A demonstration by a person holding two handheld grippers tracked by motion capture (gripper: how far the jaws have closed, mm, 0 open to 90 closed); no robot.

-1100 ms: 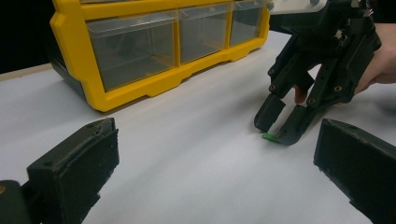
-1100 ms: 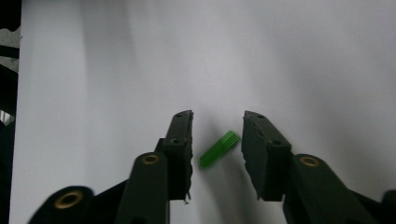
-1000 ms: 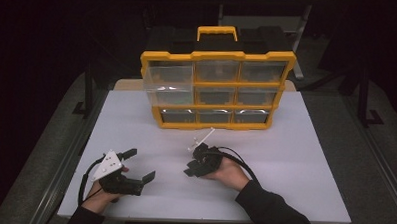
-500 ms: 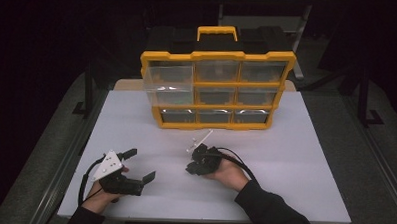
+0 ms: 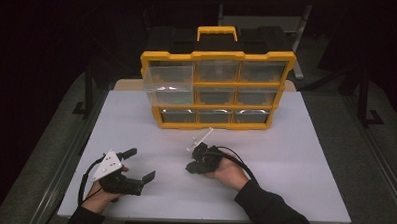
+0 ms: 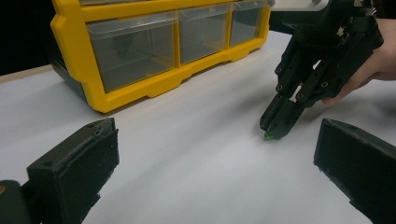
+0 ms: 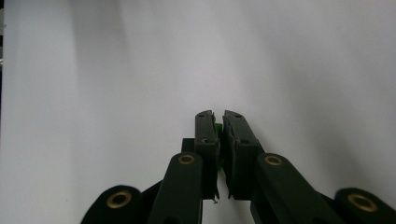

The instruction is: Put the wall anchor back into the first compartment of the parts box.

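Green plastic shows between the jaws of the right gripper (image 6: 279, 133): a small green part (image 6: 268, 136), too small to identify, is pinched at the jaw tips and rests on or just above the white table (image 5: 295, 160). In the right gripper view the same green part (image 7: 218, 127) appears in the narrow gap between the two black jaws, which have just been closing and now stand almost together, pressing on it.

Step in hand, as judged: the pick of the green part from the table surface, with the grip made and the lift not yet begun. The next move calls for a straight, slow lift with the grip kept firm, since the part is tiny and could slip or flick away. A likely destination is the yellow organiser (image 5: 216, 87), which stands upright at the far side of the table, well apart from the grippers; its top left drawer (image 5: 168, 83) stands pulled forward.

Pose: the right gripper (image 5: 197, 162) tilts down toward the table, the hand behind it near the table centre. The left gripper (image 5: 140, 165) lies low to its left, jaws wide apart and empty, aimed at the right gripper
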